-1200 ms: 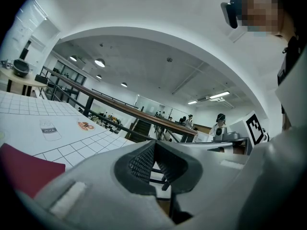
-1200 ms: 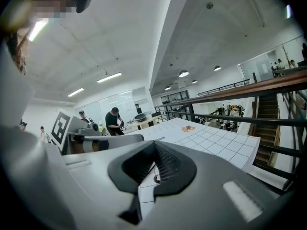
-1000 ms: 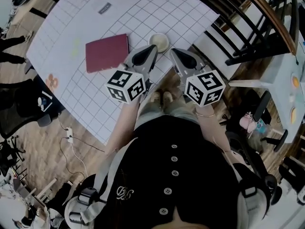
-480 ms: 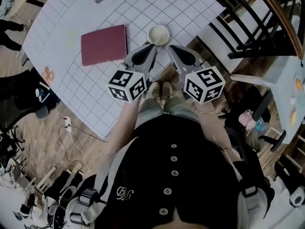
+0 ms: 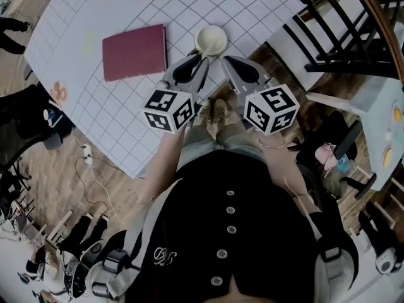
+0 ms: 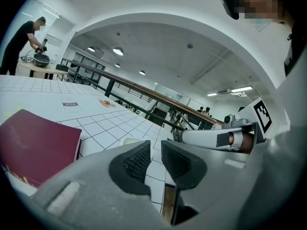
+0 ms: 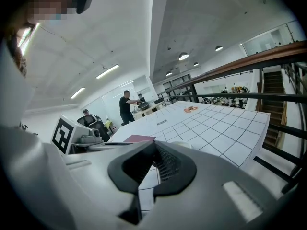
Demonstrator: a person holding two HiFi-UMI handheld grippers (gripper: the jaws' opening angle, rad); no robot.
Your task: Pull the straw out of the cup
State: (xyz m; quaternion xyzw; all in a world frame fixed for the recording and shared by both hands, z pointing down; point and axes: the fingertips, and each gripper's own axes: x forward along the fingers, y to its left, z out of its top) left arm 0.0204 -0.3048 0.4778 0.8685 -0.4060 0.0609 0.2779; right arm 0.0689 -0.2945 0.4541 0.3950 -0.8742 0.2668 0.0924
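Note:
A cream cup (image 5: pixel 211 40) stands on the white gridded table (image 5: pixel 113 100) near its edge; I make out no straw in it. My left gripper (image 5: pixel 197 60) points at the cup from just short of it. Its jaws are opening, with a narrow gap and nothing between them (image 6: pixel 156 155). The cup's pale rim (image 6: pixel 128 140) peeks out behind its left finger. My right gripper (image 5: pixel 227 62) sits beside it to the right, also aimed toward the cup. Its tips meet with nothing held (image 7: pixel 154 145), and the cup's rim (image 7: pixel 184 145) shows just past them.
A dark red book (image 5: pixel 134 52) lies on the table left of the cup. A black railing (image 5: pixel 341 36) runs along the right, close to the table's edge. Chairs and cables stand on the wooden floor at the left. People work at a far bench (image 7: pixel 125 107).
Both grippers have sunk and their tips now lie closer to the cup. The table, cup and book have slid up in the head view.

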